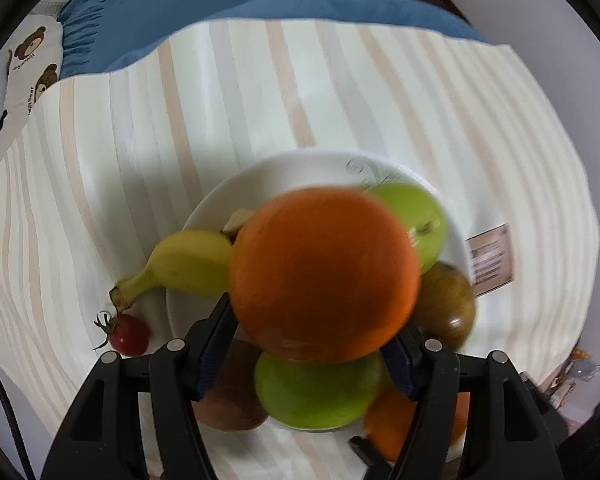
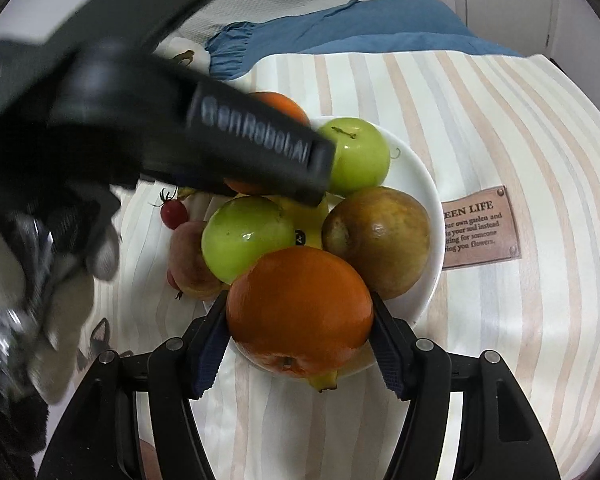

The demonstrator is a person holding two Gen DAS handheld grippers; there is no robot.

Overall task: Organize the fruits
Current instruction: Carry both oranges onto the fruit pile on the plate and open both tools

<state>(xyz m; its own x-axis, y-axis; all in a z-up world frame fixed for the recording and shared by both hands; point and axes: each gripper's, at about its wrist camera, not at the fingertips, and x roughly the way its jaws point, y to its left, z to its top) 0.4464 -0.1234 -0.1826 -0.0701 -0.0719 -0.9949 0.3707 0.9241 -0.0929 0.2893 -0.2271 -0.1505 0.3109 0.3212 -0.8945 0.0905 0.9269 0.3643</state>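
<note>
A white plate [image 2: 416, 184] on the striped cloth holds two green apples [image 2: 248, 238] [image 2: 360, 156], a brown pear [image 2: 378, 240], a banana [image 1: 188, 262] and a peach [image 2: 188, 260]. My left gripper [image 1: 316, 344] is shut on an orange [image 1: 324, 272] and holds it above the plate. It shows in the right wrist view as a black body [image 2: 220, 144] over the plate's far side. My right gripper [image 2: 300, 336] is shut on a second orange [image 2: 300, 308] at the plate's near rim. A cherry tomato [image 2: 174, 213] lies on the cloth left of the plate.
A brown cloth label [image 2: 480, 228] is sewn on the striped cloth right of the plate. A blue pillow [image 1: 236, 4] and a bear-print fabric [image 1: 32, 56] lie at the far edge. A gloved hand [image 2: 40, 264] is at the left.
</note>
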